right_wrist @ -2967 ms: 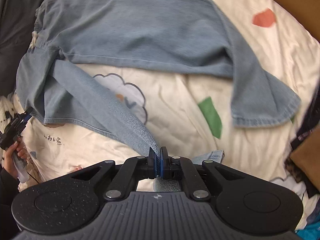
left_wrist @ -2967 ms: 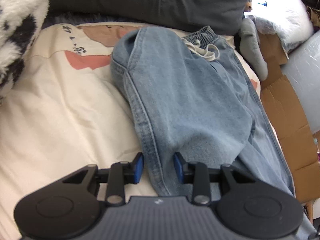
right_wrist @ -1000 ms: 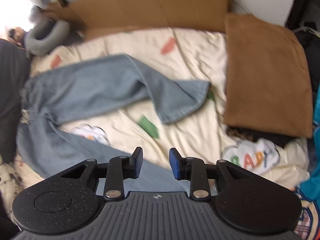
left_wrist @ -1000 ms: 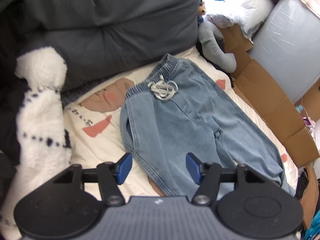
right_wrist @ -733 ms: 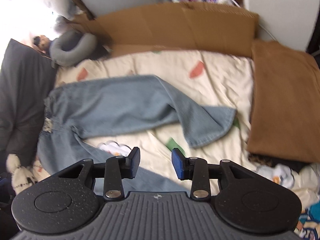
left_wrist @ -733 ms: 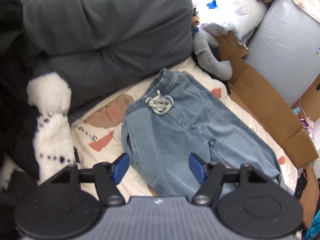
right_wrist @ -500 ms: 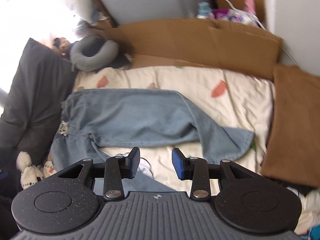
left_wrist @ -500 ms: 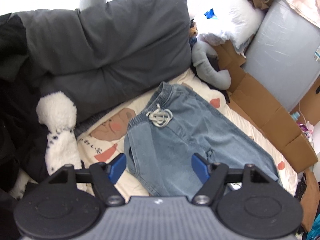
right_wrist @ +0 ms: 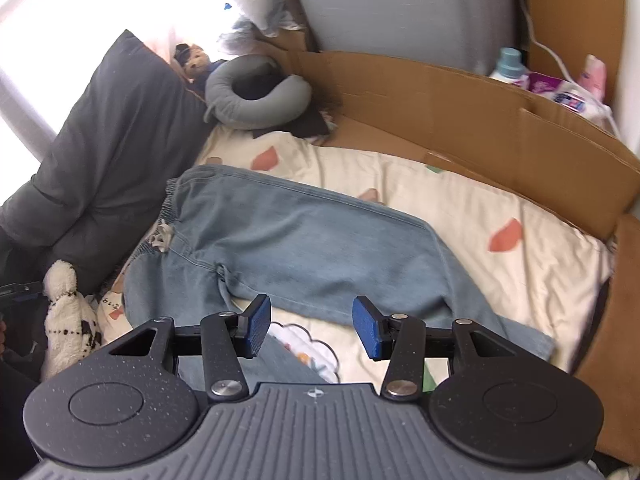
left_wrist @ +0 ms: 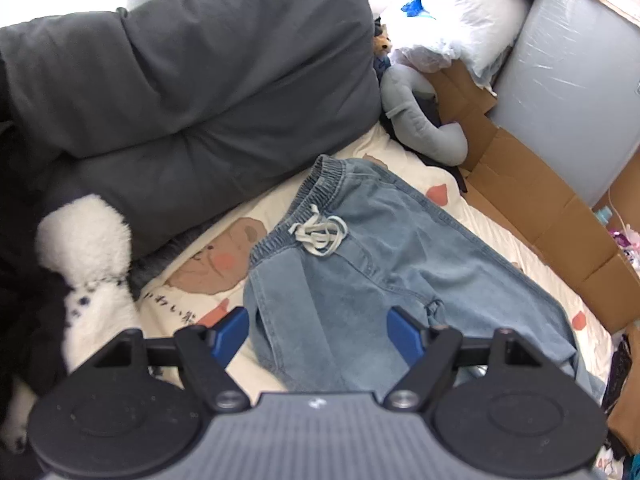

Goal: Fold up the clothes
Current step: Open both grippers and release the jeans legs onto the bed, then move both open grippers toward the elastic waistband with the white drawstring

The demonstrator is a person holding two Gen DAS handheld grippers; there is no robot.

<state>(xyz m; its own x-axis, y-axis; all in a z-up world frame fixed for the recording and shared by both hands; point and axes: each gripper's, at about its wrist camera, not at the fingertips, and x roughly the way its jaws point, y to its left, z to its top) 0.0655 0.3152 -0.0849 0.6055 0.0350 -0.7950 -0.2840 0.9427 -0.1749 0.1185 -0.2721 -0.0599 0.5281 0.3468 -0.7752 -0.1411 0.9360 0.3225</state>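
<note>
Partly hidden jeans [left_wrist: 360, 280], hems unseen

Not much to read here tbh. The cream bedsheet [left_wrist: 208, 280] has a short line of dark handwritten-style Japanese characters [left_wrist: 170, 307] printed just under the brown bear drawing, too small to make out. The bottle and packets behind the cardboard [right_wrist: 480, 92] are too blurry

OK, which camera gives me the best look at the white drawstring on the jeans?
The left wrist view. There the drawstring lies near the middle of the frame, its loops and knot clear against the jeans waistband. In the right wrist view the drawstring is only a small, blurred pale bunch at the waistband's edge, far to the left.
</note>
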